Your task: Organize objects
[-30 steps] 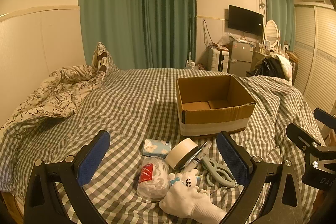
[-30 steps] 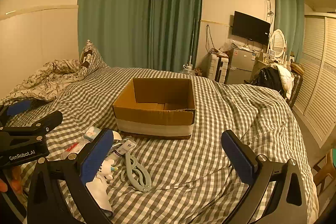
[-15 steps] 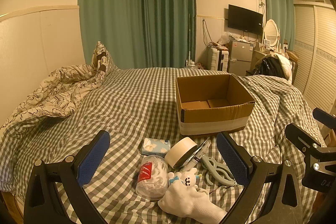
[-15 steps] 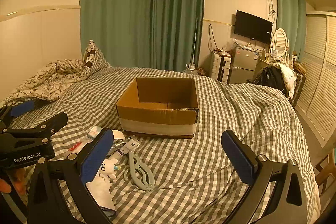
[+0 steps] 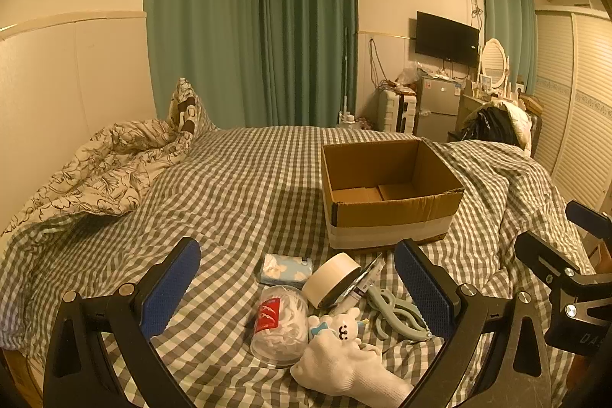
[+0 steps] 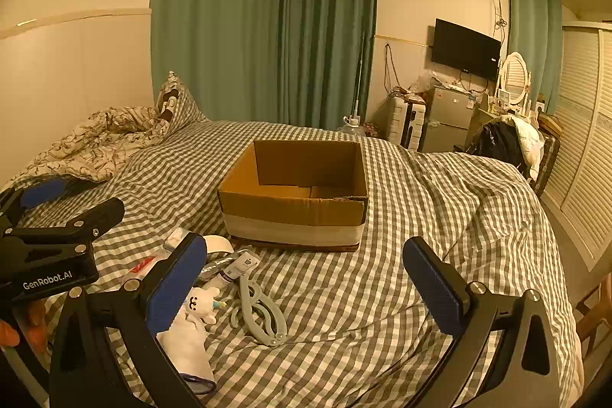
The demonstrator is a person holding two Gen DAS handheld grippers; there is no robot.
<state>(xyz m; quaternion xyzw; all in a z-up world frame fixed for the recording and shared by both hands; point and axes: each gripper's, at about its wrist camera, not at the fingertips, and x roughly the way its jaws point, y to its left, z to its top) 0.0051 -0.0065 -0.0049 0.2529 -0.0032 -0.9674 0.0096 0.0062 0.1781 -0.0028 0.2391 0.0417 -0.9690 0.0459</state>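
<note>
The left tool [image 5: 296, 287] is held wide open and empty above a small heap of loose things on a grey-and-white checked bed cover [image 5: 237, 194]. Framed between its blue pads are a clear plastic jar with a red label [image 5: 281, 327], lying on its side, a cream roll of tape [image 5: 332, 278] tilted on edge, a pale blue floral tissue pack [image 5: 285, 268] and a white plush rabbit [image 5: 342, 325]. A grey-green plastic clip [image 5: 397, 312] is seen lying just inside the right-hand pad, its long axis angled towards the near right. The right tool [image 6: 306, 283], likewise spread and holding nothing, is pointed past the heap, which lies at its lower left. The open brown cardboard box banded with white tape [image 5: 386, 213] is set beyond the heap and slightly right, with nothing seen in the visible part of its floor. The left tool is judged the nearer to the heap; the box lies straight ahead of the right one.
</note>
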